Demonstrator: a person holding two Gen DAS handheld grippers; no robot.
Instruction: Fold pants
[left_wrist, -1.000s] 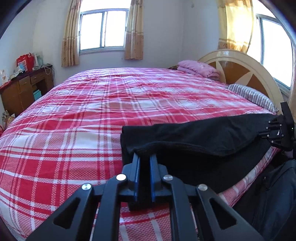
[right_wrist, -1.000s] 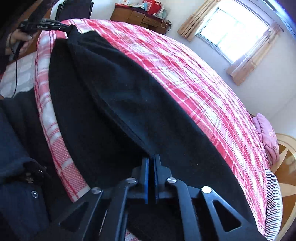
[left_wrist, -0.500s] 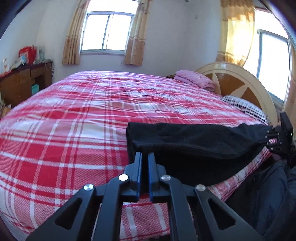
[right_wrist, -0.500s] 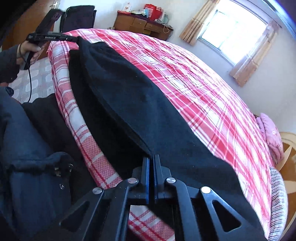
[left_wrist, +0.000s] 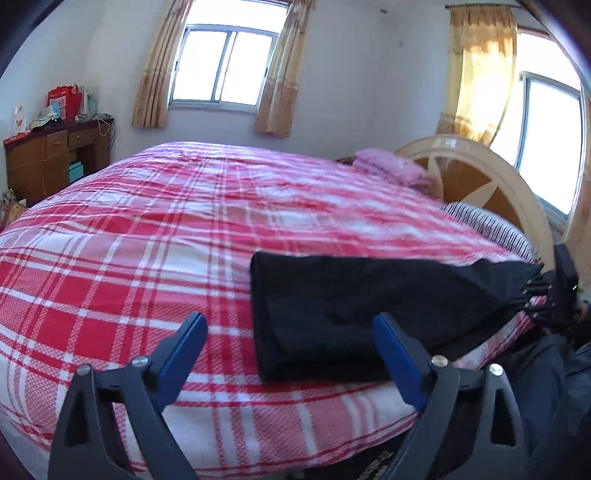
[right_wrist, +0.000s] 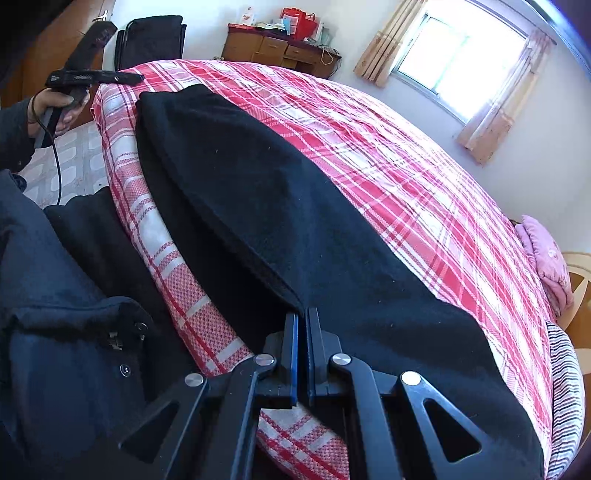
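Black pants (left_wrist: 354, 306) lie folded lengthwise along the near edge of the bed with the red plaid cover (left_wrist: 184, 236). My left gripper (left_wrist: 288, 332) is open and empty, pulled back just short of the pants' left end. My right gripper (right_wrist: 301, 321) is shut on the pants (right_wrist: 295, 206) at their other end, and it also shows at the right in the left wrist view (left_wrist: 532, 291). In the right wrist view the left gripper (right_wrist: 136, 78) hangs beyond the far end of the pants, held by a hand.
A wooden headboard (left_wrist: 480, 177), a striped pillow (left_wrist: 487, 225) and a pink folded blanket (left_wrist: 395, 168) are at the bed's right end. A wooden desk (left_wrist: 51, 158) stands by the far wall. A person's dark clothing (right_wrist: 55, 314) is close beside the bed edge.
My left gripper has let go of the pants' end, opened wide and drawn back. The pants' left end now lies on the bed. My right gripper still holds its end.
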